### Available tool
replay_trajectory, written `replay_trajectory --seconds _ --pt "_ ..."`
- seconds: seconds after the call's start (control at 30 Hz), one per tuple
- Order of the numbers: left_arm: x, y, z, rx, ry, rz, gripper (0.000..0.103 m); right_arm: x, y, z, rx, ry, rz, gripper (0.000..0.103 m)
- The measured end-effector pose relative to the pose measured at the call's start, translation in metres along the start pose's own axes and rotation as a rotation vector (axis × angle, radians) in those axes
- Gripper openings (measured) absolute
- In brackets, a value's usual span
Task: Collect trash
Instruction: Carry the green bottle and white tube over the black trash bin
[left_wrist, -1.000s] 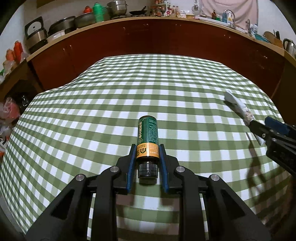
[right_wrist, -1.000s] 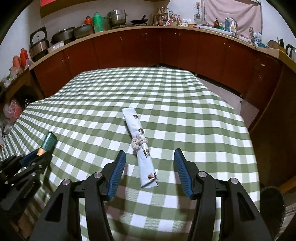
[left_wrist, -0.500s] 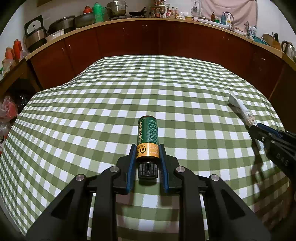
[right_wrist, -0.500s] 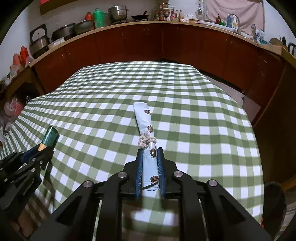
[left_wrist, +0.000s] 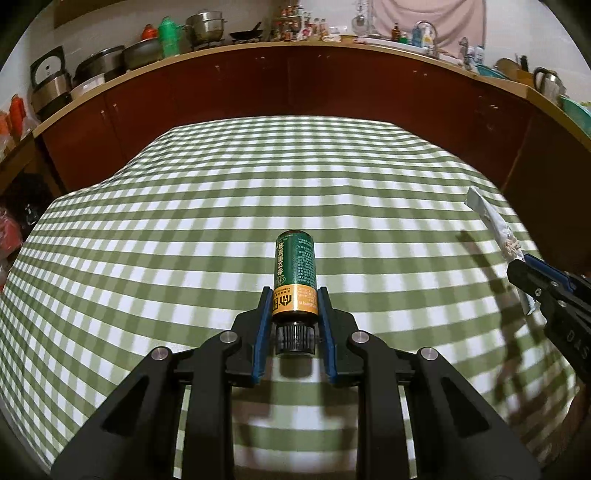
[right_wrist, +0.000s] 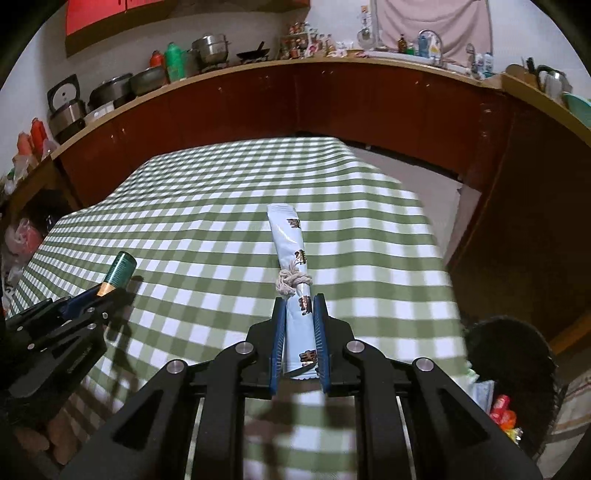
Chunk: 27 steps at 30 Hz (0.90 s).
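Observation:
My left gripper (left_wrist: 294, 295) is shut on a small green and gold bottle (left_wrist: 295, 267) with a black cap, held above the checked tablecloth (left_wrist: 184, 229). My right gripper (right_wrist: 299, 306) is shut on a pale blue rolled wrapper (right_wrist: 290, 243) tied with a string knot, lifted off the cloth. In the left wrist view the right gripper (left_wrist: 524, 260) and the wrapper (left_wrist: 491, 218) show at the right edge. The right wrist view has the left gripper (right_wrist: 107, 291) with the bottle (right_wrist: 118, 271) at the left.
A dark bin (right_wrist: 517, 354) holding colourful trash stands on the floor by the table's right side. Red-brown cabinets (left_wrist: 295, 85) curve behind the table, with pots and bottles on the counter (left_wrist: 207, 26). Bags (right_wrist: 22, 236) lie at the far left.
The right gripper's jaws closed on the blue wrapper and lifted it off the cloth. Both grippers have drawn back from the table with their loads.

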<state>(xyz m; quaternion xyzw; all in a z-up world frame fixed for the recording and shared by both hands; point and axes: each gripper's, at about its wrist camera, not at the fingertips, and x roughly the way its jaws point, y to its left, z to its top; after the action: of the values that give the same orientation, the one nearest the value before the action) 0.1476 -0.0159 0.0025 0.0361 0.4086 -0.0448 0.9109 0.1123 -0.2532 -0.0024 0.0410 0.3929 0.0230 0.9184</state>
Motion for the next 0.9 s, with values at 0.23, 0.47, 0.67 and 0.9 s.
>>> replay_trajectory --seconds 0.23,0.47,0.67,0.9 --pt "-0.015 -0.039 -0.005 0.050 -0.013 -0.056 0.023 -0.027 -0.027 -0.013 0.052 -0.037 -0.034 0.016" --pt "-0.029 -0.085 -0.010 0.110 -0.031 -0.112 0.023 -0.050 -0.061 -0.028 0.110 -0.065 -0.073 0.016" --pt "-0.041 -0.124 -0.016 0.165 -0.043 -0.153 0.023 -0.066 -0.088 -0.042 0.152 -0.083 -0.115 0.016" --pt "-0.049 -0.167 -0.024 0.224 -0.046 -0.194 0.023 -0.080 -0.119 -0.060 0.201 -0.087 -0.162 0.016"
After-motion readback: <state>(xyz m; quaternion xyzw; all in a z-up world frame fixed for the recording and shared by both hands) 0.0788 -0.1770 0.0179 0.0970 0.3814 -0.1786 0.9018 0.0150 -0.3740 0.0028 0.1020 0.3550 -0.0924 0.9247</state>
